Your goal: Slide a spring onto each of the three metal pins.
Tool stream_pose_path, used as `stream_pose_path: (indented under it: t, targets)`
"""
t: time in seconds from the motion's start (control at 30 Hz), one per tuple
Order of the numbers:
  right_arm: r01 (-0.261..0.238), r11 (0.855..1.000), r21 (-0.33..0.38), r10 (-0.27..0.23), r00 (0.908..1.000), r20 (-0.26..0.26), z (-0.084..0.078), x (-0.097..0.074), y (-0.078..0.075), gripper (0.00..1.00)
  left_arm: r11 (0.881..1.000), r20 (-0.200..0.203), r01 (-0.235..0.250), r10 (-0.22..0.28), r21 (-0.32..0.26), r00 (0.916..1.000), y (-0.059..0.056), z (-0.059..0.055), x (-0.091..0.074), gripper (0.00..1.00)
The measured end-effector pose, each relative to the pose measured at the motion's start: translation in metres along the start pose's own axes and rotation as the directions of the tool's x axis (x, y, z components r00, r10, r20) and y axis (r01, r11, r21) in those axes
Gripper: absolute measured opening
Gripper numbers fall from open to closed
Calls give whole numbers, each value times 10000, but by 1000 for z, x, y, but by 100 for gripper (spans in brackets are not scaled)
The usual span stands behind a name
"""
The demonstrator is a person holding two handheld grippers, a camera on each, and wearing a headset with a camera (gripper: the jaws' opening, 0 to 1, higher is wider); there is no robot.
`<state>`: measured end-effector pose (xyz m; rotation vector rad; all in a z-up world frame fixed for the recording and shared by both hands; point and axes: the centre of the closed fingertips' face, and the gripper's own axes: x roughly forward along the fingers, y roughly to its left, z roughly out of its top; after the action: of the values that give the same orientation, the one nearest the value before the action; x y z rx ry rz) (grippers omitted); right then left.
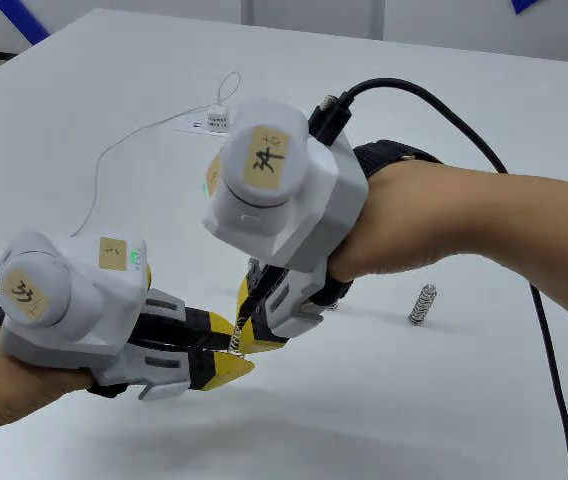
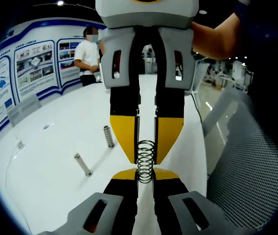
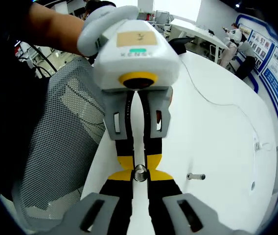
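The left gripper (image 2: 145, 175) comes up from the bottom of its own view. Its yellow tips are close together and pinch the low end of a spring (image 2: 145, 160). The spring sits in the middle of that view, a little below the centre, and it stands straight up in the picture. Its top end reaches the yellow tips of the right gripper (image 2: 146, 155), which comes down from the top of the frame. The right gripper's jaws have only a thin gap between them. I cannot tell if they squeeze the spring or just touch it.

In the head view the two grippers meet tip to tip in the lower middle of the frame, above the white surface (image 1: 384, 400).

In the left gripper view, a second spring (image 2: 108, 136) and a metal pin (image 2: 82, 164) lie on the surface to the left of the held spring. They are near each other but do not touch.

A thin white cable (image 1: 114, 150) runs across the upper left of the head view. A person in a white shirt (image 2: 87, 54) stands at the upper left of the left gripper view.
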<state>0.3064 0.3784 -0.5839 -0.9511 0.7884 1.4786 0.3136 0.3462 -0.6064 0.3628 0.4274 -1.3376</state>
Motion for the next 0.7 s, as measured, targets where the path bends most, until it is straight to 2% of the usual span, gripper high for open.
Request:
stream_pose_path:
  t: [0.4, 0.7]
  targets:
    - [26, 10000, 35, -26, 10000, -24, 1, 1, -3, 11, 9999, 66, -123, 123, -7, 9999, 3, 0, -1, 12]
    - [209, 9996, 193, -206, 9997, -126, -5, -6, -12, 12, 9974, 228, -542, 553, -467, 9982, 12, -4, -12, 24]
